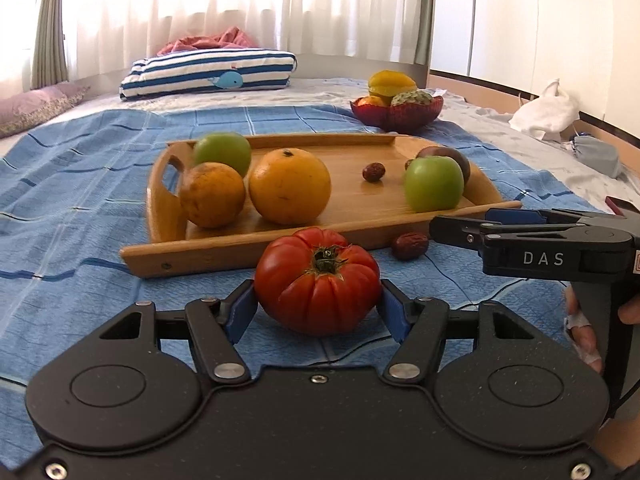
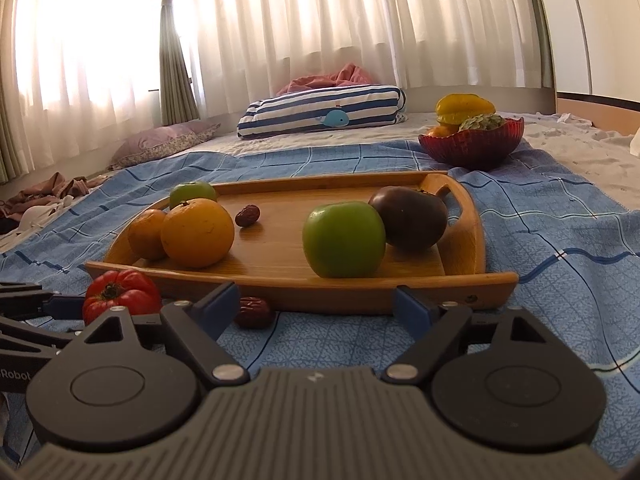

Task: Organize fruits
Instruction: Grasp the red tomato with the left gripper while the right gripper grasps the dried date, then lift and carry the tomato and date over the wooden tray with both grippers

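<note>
A ribbed red tomato (image 1: 318, 280) sits on the blue cloth just in front of the wooden tray (image 1: 360, 208). My left gripper (image 1: 318, 308) has its blue pads against both sides of the tomato. The tray holds two oranges (image 1: 290, 186), two green apples (image 1: 434, 184), a dark purple fruit (image 2: 410, 218) and a red date (image 1: 373, 172). Another date (image 1: 409, 245) lies on the cloth by the tray's front edge. My right gripper (image 2: 316, 304) is open and empty, low over the cloth, with that date (image 2: 254, 312) near its left finger.
A red bowl (image 1: 396, 114) with a starfruit and other fruits stands behind the tray at the right. A striped pillow (image 1: 208, 74) lies at the back. A white bag (image 1: 548, 112) is at the far right. Blue cloth (image 1: 80, 184) covers the bed.
</note>
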A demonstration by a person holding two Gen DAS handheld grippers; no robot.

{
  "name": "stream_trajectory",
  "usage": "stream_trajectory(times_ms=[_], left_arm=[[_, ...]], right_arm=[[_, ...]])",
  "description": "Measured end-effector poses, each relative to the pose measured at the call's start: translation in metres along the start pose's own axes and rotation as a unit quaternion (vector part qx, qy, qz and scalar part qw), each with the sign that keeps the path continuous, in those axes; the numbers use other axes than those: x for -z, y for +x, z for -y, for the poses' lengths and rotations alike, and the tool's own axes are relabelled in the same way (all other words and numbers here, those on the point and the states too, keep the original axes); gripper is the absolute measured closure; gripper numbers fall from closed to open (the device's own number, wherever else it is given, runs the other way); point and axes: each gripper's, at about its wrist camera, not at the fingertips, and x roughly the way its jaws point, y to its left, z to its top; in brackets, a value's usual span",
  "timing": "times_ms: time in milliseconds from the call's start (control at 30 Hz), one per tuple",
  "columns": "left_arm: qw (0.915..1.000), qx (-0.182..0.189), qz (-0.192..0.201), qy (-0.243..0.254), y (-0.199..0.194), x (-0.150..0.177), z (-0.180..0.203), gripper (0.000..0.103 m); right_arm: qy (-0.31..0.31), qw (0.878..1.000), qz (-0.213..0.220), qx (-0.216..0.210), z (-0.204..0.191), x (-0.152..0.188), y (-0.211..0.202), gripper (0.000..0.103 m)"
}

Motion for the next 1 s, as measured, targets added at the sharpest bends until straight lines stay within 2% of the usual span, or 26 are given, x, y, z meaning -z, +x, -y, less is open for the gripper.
stream_trajectory(times_ms=[167,433,667,1000], left_arm=[[0.9998,-0.017,0.004,-0.010,-0.007,-0.002,-0.009,0.040],[0.9991,-0.036,0.003,-0.022,-0.009,-0.004,-0.019,0.040],[0.9989,-0.041,0.002,-0.021,-0.008,-0.005,-0.019,0.040],[0.9990,-0.039,0.005,-0.023,-0.007,-0.008,-0.015,0.040]], right_arm=[[-0.021,0.999,-0.024,-0.019,-0.010,-0.007,0.001,0.030],[-0.084,0.995,-0.051,-0.003,-0.038,-0.006,0.006,0.033],[-0.065,0.995,-0.075,-0.011,-0.044,-0.010,0.012,0.041],[-0.069,0.993,-0.090,0.011,-0.050,-0.011,0.021,0.053]])
